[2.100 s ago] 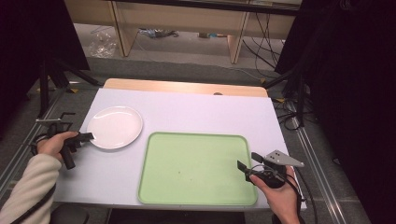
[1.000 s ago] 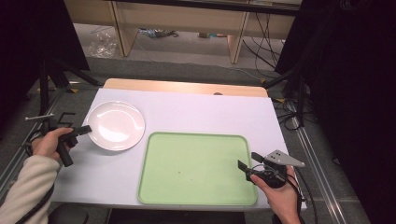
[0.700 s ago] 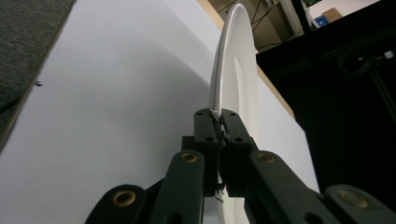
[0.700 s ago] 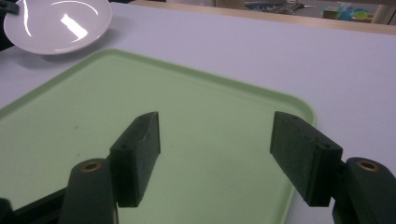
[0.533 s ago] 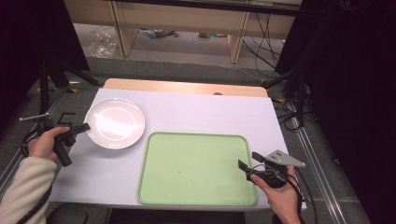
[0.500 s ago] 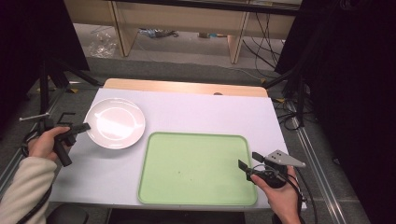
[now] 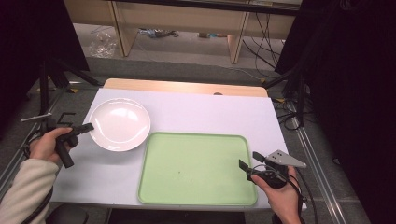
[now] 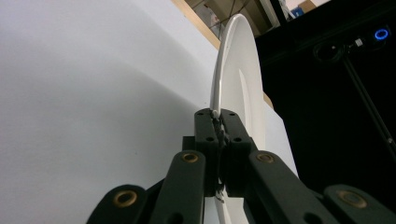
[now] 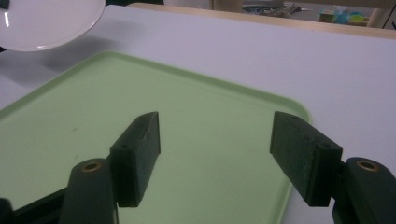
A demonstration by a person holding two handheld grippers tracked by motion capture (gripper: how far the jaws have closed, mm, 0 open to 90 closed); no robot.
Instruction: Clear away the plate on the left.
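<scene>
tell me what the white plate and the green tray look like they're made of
White plate: glossy, likely glazed ceramic or melamine; it throws bright highlights and has a thin hard rim. Green tray: matte, probably moulded plastic, with even pale colour, rounded corners and a raised lip.

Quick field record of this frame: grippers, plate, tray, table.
left gripper: shut on the rim of the plate
plate: white, bare, at the table's left, lifted off the surface, its shadow below it in the right gripper view
right gripper: open, nothing between the jaws, over the tray's right edge
tray: light green, bare, flat on the table near the front edge
table: white top, wooden strip along the far edge
</scene>
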